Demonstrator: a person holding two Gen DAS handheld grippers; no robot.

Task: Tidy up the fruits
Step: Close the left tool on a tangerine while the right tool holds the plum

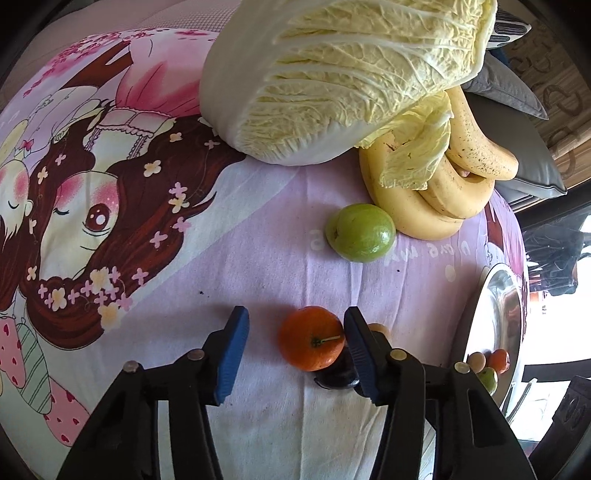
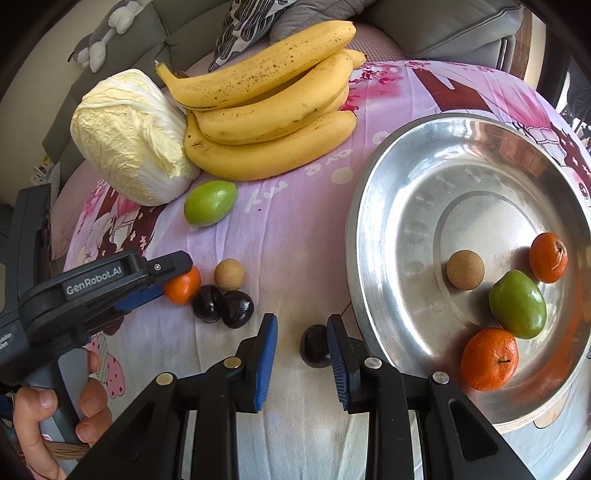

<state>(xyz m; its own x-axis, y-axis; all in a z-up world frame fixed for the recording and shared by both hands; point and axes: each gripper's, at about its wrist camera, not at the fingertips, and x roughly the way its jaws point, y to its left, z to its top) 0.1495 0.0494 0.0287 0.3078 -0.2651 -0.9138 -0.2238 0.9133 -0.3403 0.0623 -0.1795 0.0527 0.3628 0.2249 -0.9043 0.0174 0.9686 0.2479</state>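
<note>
The left gripper [image 1: 295, 343] is standing wide open over the cartoon-printed cloth [image 1: 258, 251], with a small orange [image 1: 311, 338] sitting between its blue pads and touching the right-hand pad [image 1: 360, 350]; the other pad is clear of the fruit, so nothing is being gripped. Two dark plums [image 2: 222, 303] are lying just beside that orange, and a tan round fruit [image 2: 229, 274] is resting close behind them. Seen from the right wrist, a hand [image 2: 48, 417] is wrapping around the left gripper's handle.

The right gripper [image 2: 302, 350] is also gaping open, low over the cloth, with a third dark plum [image 2: 314, 346] lying against the inner face of its right-hand pad [image 2: 338, 363] and apart from the other pad; it is holding nothing.

Just to the right, a steel dish [image 2: 373, 221] is holding two oranges [image 2: 489, 359], a green fruit [image 2: 517, 304] and a second tan round fruit [image 2: 465, 270].

Farther along the cloth, a loose green fruit [image 1: 360, 233] is lying near the tips of a bunch of bananas [image 2: 269, 122]. A napa cabbage [image 1: 332, 74] is resting against the bananas, one leaf draping over them. Beyond the cloth, grey cushions [image 2: 461, 26] and a plush toy [image 2: 105, 33] are sitting at the back.
</note>
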